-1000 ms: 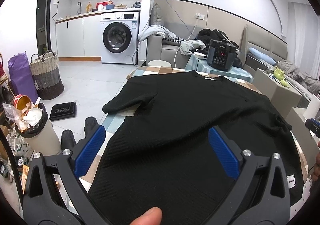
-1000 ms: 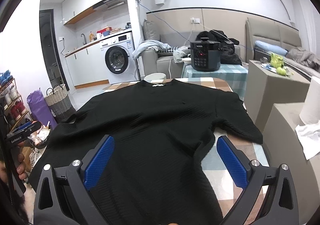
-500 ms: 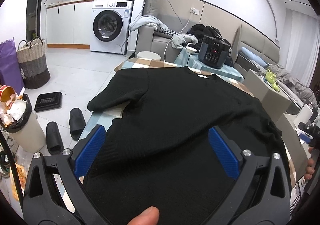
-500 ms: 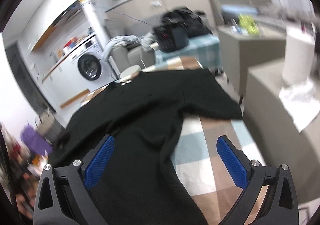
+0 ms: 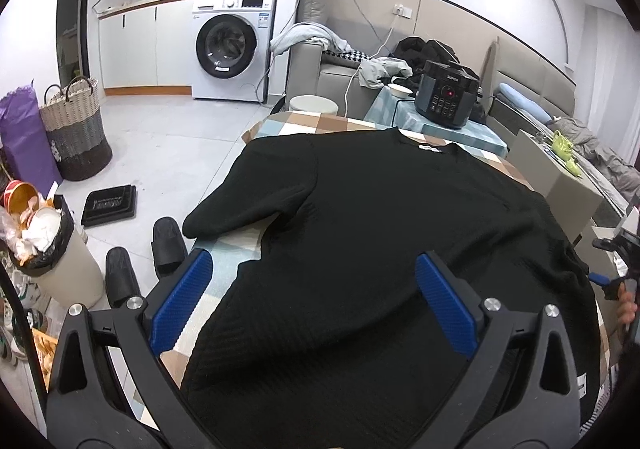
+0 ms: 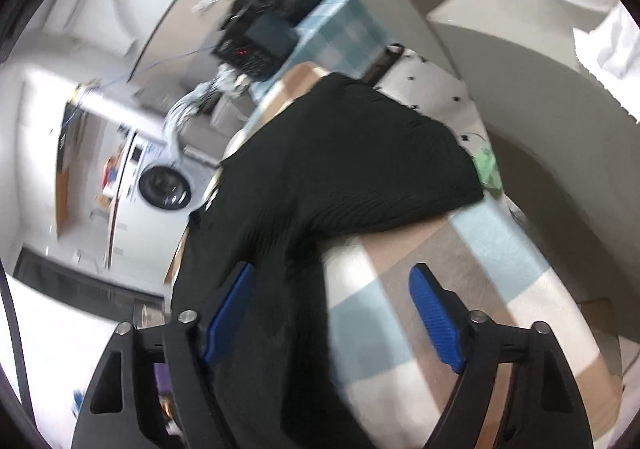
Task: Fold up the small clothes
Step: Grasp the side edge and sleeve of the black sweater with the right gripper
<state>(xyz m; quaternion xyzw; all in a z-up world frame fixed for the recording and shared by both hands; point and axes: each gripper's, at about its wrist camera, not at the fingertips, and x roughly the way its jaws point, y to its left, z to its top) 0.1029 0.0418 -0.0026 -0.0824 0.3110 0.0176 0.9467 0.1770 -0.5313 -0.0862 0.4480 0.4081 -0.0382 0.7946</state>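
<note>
A black knit short-sleeved top lies spread flat on a checked table, collar at the far end. Its left sleeve reaches the table's left edge. My left gripper is open and empty, above the lower left part of the top. In the blurred, tilted right wrist view the top shows its right sleeve. My right gripper is open and empty over the top's right side edge and the bare tablecloth. It also shows at the far right of the left wrist view.
A black pressure cooker stands on a small table beyond the far end. Grey boxes stand to the right. On the floor to the left are slippers, a full bin and a woven basket.
My right gripper has swung right and rolled over, from above the middle of the top to its right side by the sleeve. My left gripper has risen a little. The top has not moved.
</note>
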